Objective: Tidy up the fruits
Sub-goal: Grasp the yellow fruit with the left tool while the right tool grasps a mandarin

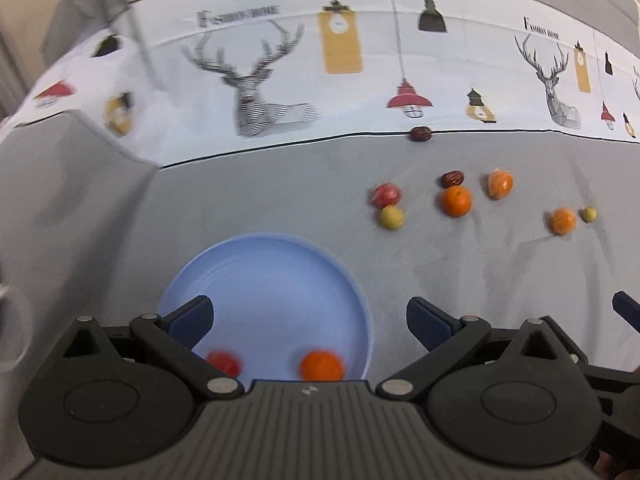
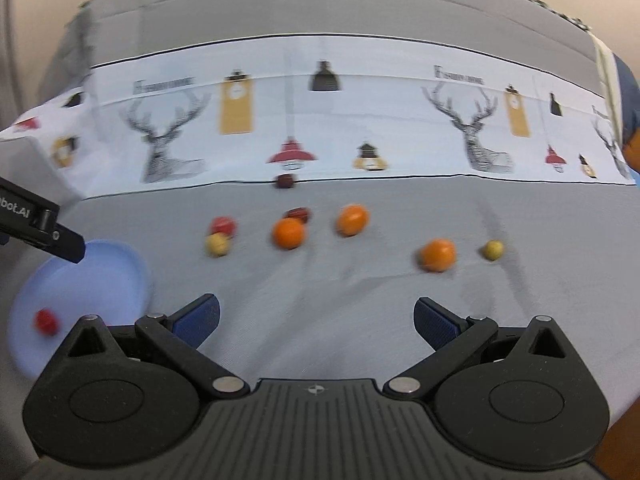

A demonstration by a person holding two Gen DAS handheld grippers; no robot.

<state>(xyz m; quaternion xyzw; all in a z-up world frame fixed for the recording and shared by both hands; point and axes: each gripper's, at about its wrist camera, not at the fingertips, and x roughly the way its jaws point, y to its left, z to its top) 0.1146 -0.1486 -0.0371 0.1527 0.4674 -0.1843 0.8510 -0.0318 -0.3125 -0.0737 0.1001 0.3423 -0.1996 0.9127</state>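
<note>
My left gripper [image 1: 310, 316] hangs over the blue plate [image 1: 240, 264], fingers spread wide with nothing between them; the plate holds a red fruit [image 1: 224, 362] and an orange fruit [image 1: 322, 366], apart from each other along its near rim. My right gripper [image 2: 316, 318] is equally wide open and empty above the grey tabletop cloth [image 2: 320, 320], with the plate at its left. The remaining fruits lie loose on the cloth beyond: a red one [image 2: 223, 225] touching a yellow-green one [image 2: 217, 245], an orange one [image 2: 288, 233] just in front of a dark date [image 2: 298, 214], another orange [image 2: 351, 220] beside them, then a fourth orange [image 2: 437, 255] near a small yellow-green fruit [image 2: 493, 250] further right. A second dark date [image 2: 285, 181] sits at the edge of the printed band, its long axis running left to right, as does the nearer date's
</note>
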